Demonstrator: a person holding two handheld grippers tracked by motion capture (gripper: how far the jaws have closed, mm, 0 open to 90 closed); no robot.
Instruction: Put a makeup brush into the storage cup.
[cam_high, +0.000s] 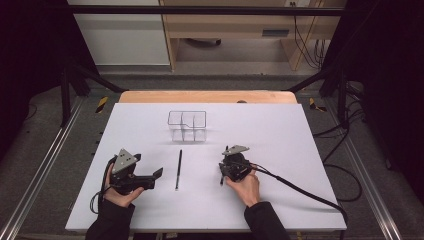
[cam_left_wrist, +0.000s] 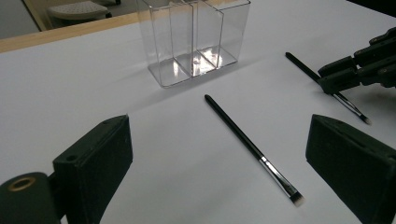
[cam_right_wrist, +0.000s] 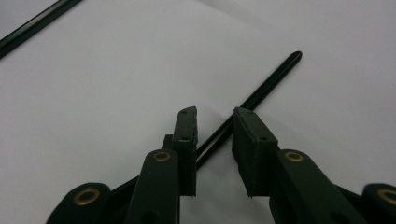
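Black brushes (cam_left_wrist: 252, 148) (cam_left_wrist: 327, 87): two; clear organizer (cam_left_wrist: 194, 39): one.

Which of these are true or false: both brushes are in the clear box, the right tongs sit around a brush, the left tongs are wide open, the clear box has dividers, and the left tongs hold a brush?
1. Both brushes are in the clear box. False: the middle brush and the right brush lie flat on the white table.
2. The right tongs sit around the right brush. True; a small gap remains, so they are not yet clamped.
3. The left tongs are wide open. True.
4. The clear box has dividers. True.
5. The left tongs hold a brush. False: the middle brush lies beyond them, untouched.
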